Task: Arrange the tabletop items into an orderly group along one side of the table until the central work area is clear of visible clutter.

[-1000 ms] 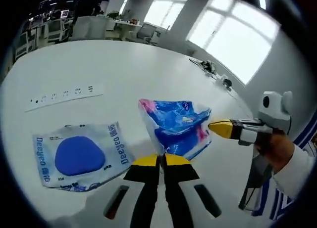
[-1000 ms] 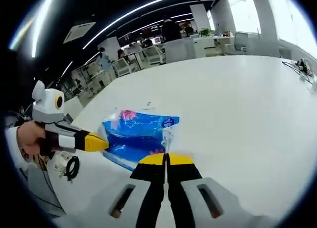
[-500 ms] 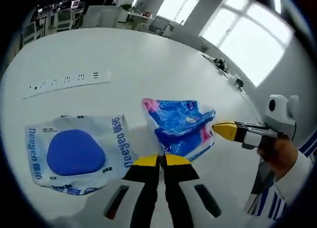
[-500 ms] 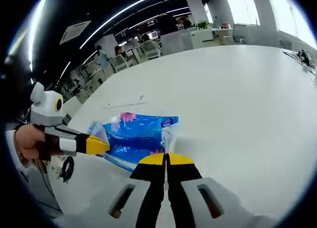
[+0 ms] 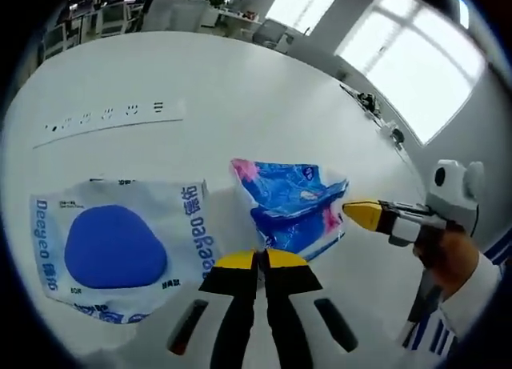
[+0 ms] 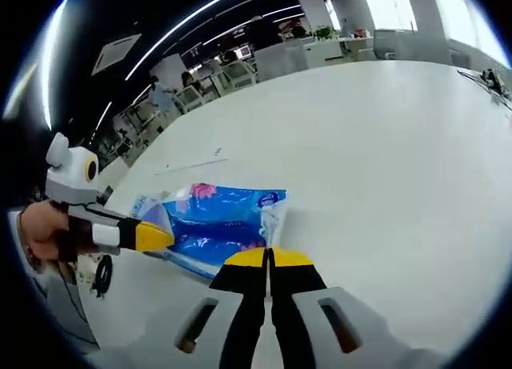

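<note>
An open-plan office: a long white table (image 5: 240, 89) with a built-in socket strip (image 5: 108, 113), rows of desks (image 6: 240, 69) with monitors, ceiling light strips (image 6: 184, 21), and tall windows (image 5: 408, 57)

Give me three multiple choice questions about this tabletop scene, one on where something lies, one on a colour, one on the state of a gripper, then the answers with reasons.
1. In the left gripper view, where does the white packet with the blue oval lie relative to the blue patterned pouch?
A. To its left
B. To its right
C. On top of it

2. What colour are the tips of both grippers?
A. Red
B. Yellow
C. Green

3. How does the left gripper stand?
A. Open, away from everything
B. Shut on the blue patterned pouch
C. Shut on the power strip

Answers:
1 A: the white packet lies flat on the table, left of the blue patterned pouch.
2 B: the left gripper and the right gripper both end in yellow.
3 B: its jaws meet at the pouch's lower edge; the power strip lies farther off.
</note>
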A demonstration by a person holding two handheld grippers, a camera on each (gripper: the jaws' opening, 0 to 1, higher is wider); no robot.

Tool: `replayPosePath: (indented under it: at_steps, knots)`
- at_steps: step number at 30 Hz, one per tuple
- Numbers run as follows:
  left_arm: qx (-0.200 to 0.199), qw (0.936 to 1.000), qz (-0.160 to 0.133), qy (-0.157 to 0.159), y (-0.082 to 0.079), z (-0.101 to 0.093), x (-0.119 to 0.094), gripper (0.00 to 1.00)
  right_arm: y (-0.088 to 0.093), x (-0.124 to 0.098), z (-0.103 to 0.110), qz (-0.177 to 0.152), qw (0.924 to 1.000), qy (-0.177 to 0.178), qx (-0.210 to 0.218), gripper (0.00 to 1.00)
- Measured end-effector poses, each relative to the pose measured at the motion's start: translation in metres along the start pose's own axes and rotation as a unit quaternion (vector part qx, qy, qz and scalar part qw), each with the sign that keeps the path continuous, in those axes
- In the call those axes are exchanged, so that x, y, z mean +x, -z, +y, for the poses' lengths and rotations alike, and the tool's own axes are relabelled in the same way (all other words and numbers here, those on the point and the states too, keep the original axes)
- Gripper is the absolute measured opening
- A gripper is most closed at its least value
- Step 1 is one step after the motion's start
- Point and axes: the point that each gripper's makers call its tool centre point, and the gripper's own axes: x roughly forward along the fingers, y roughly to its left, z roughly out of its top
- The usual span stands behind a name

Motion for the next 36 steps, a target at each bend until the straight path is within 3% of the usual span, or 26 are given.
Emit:
replayPosePath:
  at_steps: [11, 36]
  knots:
    - [-0.004, 0.9998, 0.014, -0.016, 0.003, 0.007, 0.007, 0.0, 0.003, 0.009, -0.004, 0.006, 1.0, -0.005, 0.006, 0.0]
    - [0.004, 0.9996, 0.022, -0.019, 0.003, 0.007, 0.008, 0.02, 0.007, 0.017, -0.006, 0.011, 0.9999, -0.003, 0.013, 0.0]
